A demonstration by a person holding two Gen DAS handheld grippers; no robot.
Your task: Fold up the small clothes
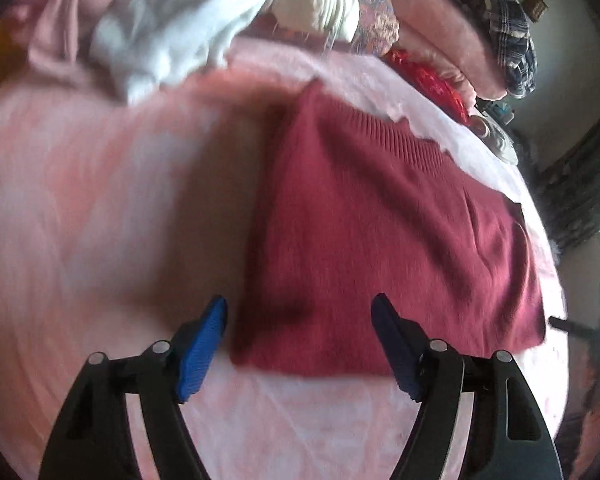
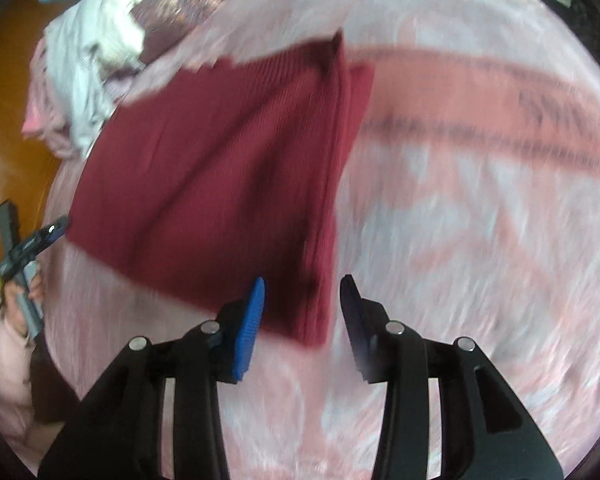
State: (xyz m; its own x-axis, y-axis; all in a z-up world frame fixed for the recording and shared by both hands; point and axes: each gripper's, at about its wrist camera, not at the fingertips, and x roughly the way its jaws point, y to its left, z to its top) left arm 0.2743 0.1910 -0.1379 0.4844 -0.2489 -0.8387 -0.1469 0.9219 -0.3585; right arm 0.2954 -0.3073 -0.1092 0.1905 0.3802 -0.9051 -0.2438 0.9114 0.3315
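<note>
A dark red knitted garment (image 1: 380,220) lies folded flat on the pink and white bedspread (image 1: 80,200). My left gripper (image 1: 300,304) hovers open over the garment's near left corner, and its blue pads (image 1: 200,352) stand apart from the cloth. In the right wrist view the same garment (image 2: 212,184) shows its stacked folded edge on the right. The right gripper (image 2: 303,284) is open around the near right corner, with its pads clear of the knit. Both views are blurred.
A heap of white cloth (image 1: 160,32) and pink clothes (image 1: 60,28) lies at the far left, with a plaid garment (image 1: 500,20) and a shiny red packet (image 1: 432,80) behind. A hand (image 2: 20,304) in a pale pink sleeve holds the other tool at the bed's left edge.
</note>
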